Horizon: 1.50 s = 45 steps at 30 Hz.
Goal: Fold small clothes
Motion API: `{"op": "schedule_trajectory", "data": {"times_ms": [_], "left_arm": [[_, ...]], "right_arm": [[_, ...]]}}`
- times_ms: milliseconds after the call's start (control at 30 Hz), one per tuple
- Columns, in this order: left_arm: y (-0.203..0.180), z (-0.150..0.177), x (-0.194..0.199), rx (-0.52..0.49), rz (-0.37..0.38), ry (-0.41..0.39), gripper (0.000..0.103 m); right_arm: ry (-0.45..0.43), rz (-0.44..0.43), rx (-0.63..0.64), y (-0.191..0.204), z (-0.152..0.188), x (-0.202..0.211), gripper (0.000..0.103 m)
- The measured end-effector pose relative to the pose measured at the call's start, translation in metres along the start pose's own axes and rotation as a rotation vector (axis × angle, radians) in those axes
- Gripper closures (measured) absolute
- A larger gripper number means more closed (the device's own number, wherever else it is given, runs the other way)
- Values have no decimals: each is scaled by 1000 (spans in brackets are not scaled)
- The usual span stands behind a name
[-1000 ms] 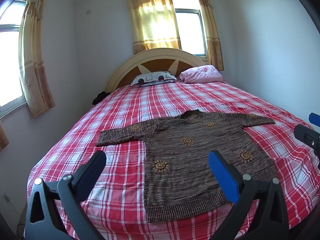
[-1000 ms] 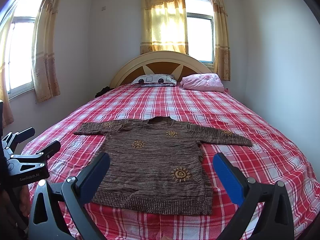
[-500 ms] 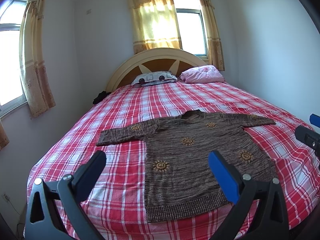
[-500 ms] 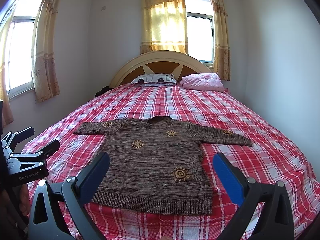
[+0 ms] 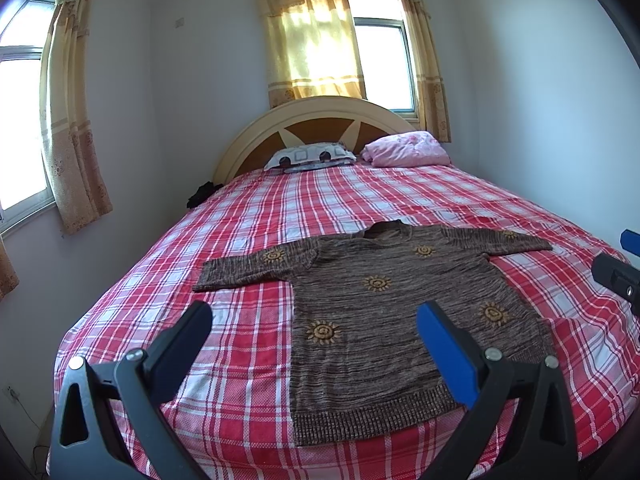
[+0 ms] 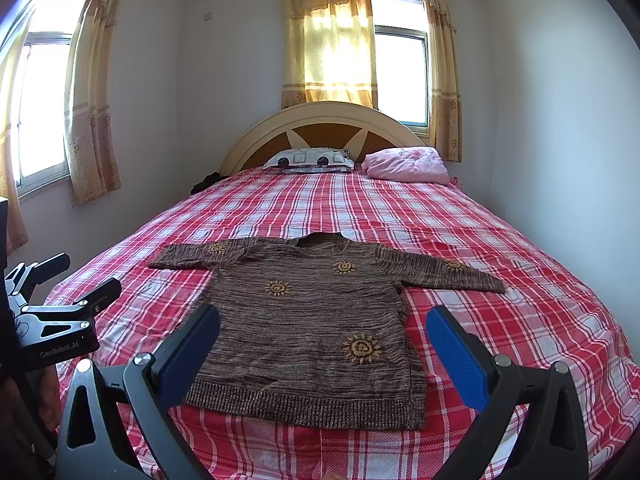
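While the brown knitted sweater with orange sun motifs [image 6: 316, 324] lies flat near the foot of the red plaid bed [image 6: 500, 240], the left gripper [image 5: 314, 330] and right gripper [image 6: 322, 330] hover with fingers spread wide, holding nothing. White lettering "CenRobot.AI" marks the left gripper's body in the right wrist view.

both your wrist views sit at the bed's [image 5: 248, 216] foot, facing the headboard [image 6: 324, 120]; left view offset leftward, both sharing the sweater [image 5: 384, 304].
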<state>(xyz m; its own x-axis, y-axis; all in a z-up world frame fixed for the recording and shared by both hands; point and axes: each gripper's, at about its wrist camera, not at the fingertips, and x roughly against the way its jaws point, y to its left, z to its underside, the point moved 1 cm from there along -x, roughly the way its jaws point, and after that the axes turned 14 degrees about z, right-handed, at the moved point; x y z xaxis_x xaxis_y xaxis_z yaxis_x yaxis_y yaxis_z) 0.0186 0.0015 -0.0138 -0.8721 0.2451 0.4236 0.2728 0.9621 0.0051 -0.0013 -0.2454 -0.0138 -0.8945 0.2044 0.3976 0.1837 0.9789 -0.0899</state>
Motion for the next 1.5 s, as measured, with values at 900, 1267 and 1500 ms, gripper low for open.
{"op": "schedule_trajectory", "data": {"times_ms": [900, 1267, 1500], "left_arm": [[11, 4, -12, -2, -2, 22, 0], [15, 17, -80, 13, 11, 119, 0], [20, 10, -131, 1, 22, 154, 0]], "right_arm": [[33, -8, 26, 1, 11, -22, 1], [177, 5, -75, -28, 29, -89, 1], [269, 44, -131, -63, 35, -149, 1]]}}
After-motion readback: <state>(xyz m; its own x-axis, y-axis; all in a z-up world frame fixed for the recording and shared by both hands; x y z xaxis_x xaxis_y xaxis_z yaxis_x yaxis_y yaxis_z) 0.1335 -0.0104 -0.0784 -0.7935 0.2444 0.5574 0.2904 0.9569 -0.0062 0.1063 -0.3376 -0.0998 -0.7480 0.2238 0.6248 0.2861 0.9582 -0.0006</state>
